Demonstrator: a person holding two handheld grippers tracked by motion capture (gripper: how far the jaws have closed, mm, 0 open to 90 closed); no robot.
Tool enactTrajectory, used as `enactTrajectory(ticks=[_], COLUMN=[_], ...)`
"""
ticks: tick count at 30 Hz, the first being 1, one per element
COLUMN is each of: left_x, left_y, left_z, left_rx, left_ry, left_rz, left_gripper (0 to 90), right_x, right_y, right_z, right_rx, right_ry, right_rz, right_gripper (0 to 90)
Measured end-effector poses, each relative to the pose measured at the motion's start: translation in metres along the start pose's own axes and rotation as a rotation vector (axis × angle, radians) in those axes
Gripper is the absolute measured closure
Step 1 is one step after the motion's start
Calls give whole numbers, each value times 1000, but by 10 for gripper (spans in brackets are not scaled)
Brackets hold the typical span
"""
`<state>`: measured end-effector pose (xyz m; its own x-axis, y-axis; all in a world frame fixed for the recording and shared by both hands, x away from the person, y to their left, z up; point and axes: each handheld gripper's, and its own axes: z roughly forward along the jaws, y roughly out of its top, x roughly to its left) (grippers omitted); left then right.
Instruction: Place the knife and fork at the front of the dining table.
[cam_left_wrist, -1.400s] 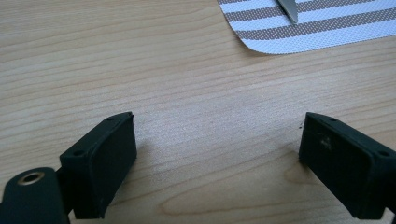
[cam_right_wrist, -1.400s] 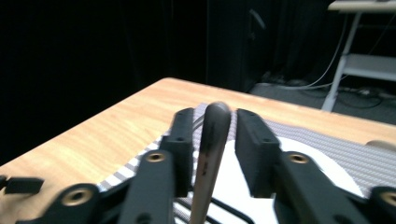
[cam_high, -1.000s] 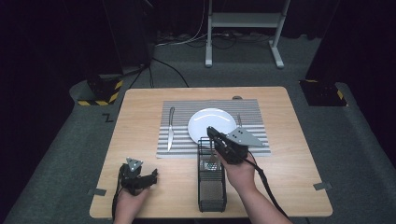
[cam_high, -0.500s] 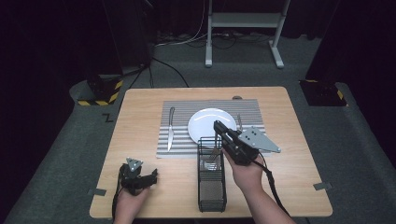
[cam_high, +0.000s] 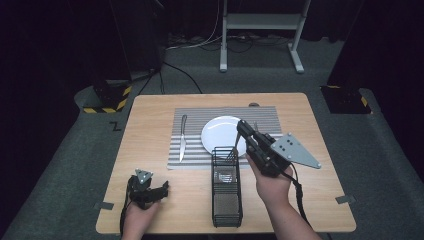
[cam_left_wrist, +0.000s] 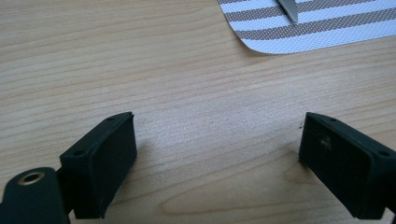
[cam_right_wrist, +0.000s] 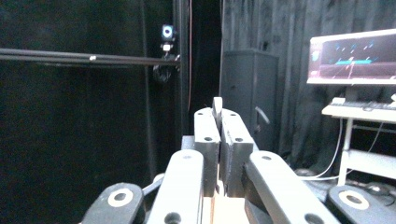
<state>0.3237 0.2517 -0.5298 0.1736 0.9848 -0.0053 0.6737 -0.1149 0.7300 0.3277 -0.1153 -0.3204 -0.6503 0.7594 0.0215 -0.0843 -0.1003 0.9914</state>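
Right hand-held gripper (cam_high: 241, 128) clenched on a fork (cam_high: 233, 153) above the wire caddy (cam_high: 226, 186); lower it vertically, avoiding the rim. Left hand-held gripper (cam_high: 161, 189) released on the tabletop (cam_high: 150, 130).

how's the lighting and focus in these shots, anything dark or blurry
High view: the wooden table is evenly lit while the room around it falls to near black. Left gripper view: the wood grain is sharp and each open jaw casts a soft shadow. Right gripper view: the shut right gripper looks soft up close, the backdrop is dim, and a monitor glows brightly.
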Motion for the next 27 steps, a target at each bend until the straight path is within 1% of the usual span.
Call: enactTrajectory(ticks=[1, 3, 4, 5, 6, 7, 10, 12, 13, 14, 15, 17, 18, 19, 21, 22, 23, 24, 25, 26, 27], left_x=[0, 0, 0, 0, 0, 0, 0, 0, 0, 0, 0, 0, 0, 0, 0, 0, 0, 0, 0, 0, 0], left_y=[0, 0, 0, 0, 0, 0, 0, 0, 0, 0, 0, 0, 0, 0, 0, 0, 0, 0, 0, 0, 0], left_z=[0, 0, 0, 0, 0, 0, 0, 0, 0, 0, 0, 0, 0, 0, 0, 0, 0, 0, 0, 0, 0], left_rx=[0, 0, 0, 0, 0, -1, 0, -1, -1, 0, 0, 0, 0, 0, 0, 0, 0, 0, 0, 0, 0], left_ry=[1, -1, 1, 1, 1, 1, 1, 0, 0, 0, 1, 0, 0, 1, 1, 0, 1, 1, 1, 0, 0], left_rz=[0, -1, 0, 0, 0, 0, 0, -1, -1, -1, 0, -1, -1, 0, 0, -1, -1, -1, 0, 0, 0], left_gripper=[111, 111, 111, 111, 112, 112, 112, 112, 111, 112, 112, 112, 112, 112, 112, 112, 112, 112, 112, 112, 112], right_x=[-4, -6, -13, -17, -17, -26, -39, -50, -50, -61, -63, -74, -74, -83, -90, -90, -98, -98, -105, -108, -108], right_y=[7, 9, 14, 15, 15, 17, 15, 11, 11, 6, 4, -3, -3, -11, -20, -20, -28, -28, -37, -41, -41], right_z=[-6, -7, -12, -14, -14, -18, -22, -25, -25, -28, -29, -31, -31, -34, -35, -35, -37, -37, -38, -38, -38], right_rx=[-23, -29, -38, -41, -41, -39, -28, -14, -14, 5, 9, 33, 33, 55, 78, 78, 100, 100, 123, 133, 133], right_ry=[-19, -27, -49, -61, -61, -92, -131, -169, -169, -205, -209, -236, -236, -261, -284, -284, -304, -304, -316, -319, -319], right_rz=[-3, -3, -11, -16, -16, -22, -21, -29, -29, -35, -35, -34, -34, -35, -33, -33, -27, -27, -22, -20, -20], right_gripper=[870, 870, 870, 870, 870, 870, 870, 870, 870, 870, 870, 870, 870, 870, 870, 870, 870, 870, 871, 870, 870])
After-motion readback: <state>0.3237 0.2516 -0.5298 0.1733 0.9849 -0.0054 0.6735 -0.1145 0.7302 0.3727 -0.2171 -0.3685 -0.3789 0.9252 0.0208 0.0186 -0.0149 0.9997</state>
